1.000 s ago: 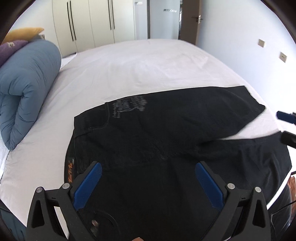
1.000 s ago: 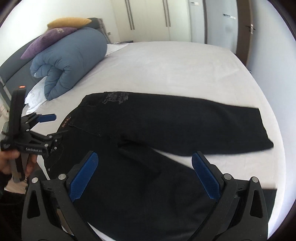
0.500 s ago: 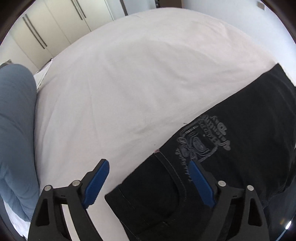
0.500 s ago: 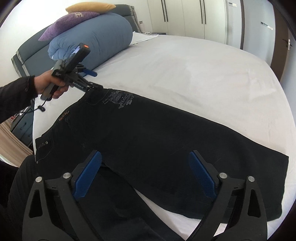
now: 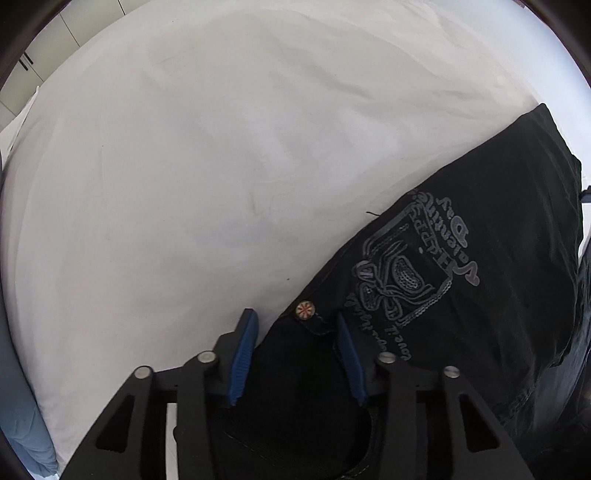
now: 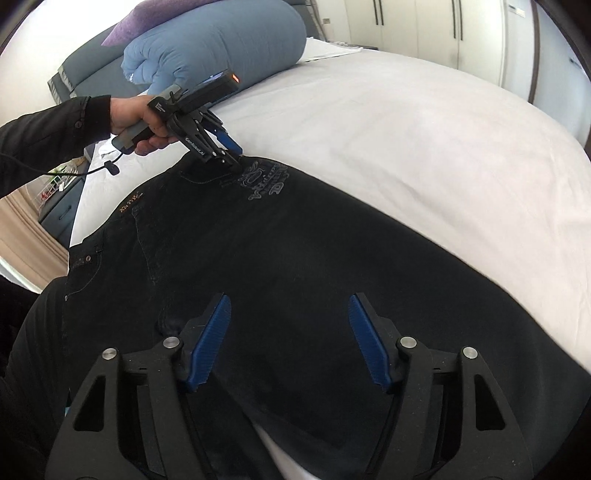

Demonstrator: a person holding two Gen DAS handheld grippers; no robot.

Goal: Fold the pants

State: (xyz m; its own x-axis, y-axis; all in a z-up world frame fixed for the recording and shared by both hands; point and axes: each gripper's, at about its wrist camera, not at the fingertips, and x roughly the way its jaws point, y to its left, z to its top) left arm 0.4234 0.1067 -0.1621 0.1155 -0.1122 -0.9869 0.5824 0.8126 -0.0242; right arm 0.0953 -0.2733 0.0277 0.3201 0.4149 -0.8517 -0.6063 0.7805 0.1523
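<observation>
Black pants lie spread on the white bed. A grey printed emblem marks the hip near the waistband. My left gripper is at the far waistband corner, its blue fingers partly closed around the edge by a small round button; it also shows in the right wrist view. My right gripper is open, low over the upper leg of the pants, holding nothing.
A rolled blue duvet with a purple pillow lies at the head of the bed. White wardrobes stand behind. The person's left hand and dark sleeve reach in from the left.
My left gripper has gone down onto the far waistband corner and its fingers have narrowed around the fabric edge. My right gripper has moved forward and lower over the pants leg.
</observation>
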